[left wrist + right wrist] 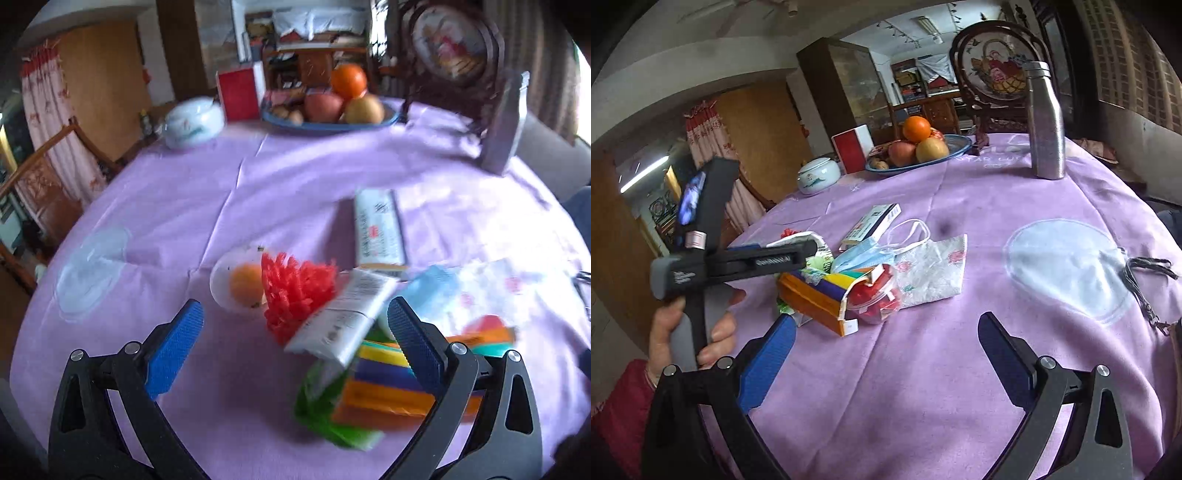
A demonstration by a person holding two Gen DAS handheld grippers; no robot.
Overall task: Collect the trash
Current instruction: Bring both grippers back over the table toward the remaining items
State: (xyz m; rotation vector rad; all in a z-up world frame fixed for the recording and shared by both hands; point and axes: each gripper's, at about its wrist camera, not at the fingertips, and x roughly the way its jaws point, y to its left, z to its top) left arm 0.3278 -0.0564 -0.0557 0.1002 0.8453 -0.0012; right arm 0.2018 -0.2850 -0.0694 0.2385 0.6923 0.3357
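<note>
A pile of trash lies on the purple tablecloth [258,184]. It holds a red mesh net [299,291], a silver-white packet [340,325], a striped colourful box [384,384] [820,291], a green wrapper [328,413], a blue face mask [432,291] [864,254], a floral napkin [931,269], a white carton [380,229] [875,221] and a clear cup of red bits [875,295]. My left gripper [295,347] is open just above the pile, with the packet and box between its fingers. My right gripper [886,332] is open over bare cloth, short of the pile.
A fruit plate [960,147], a red box [851,147], a white lidded jar [818,175] and a steel bottle [1045,122] stand at the table's far side. A white cup with an orange thing inside [236,280] lies left of the net. A hand [690,332] grips the left tool.
</note>
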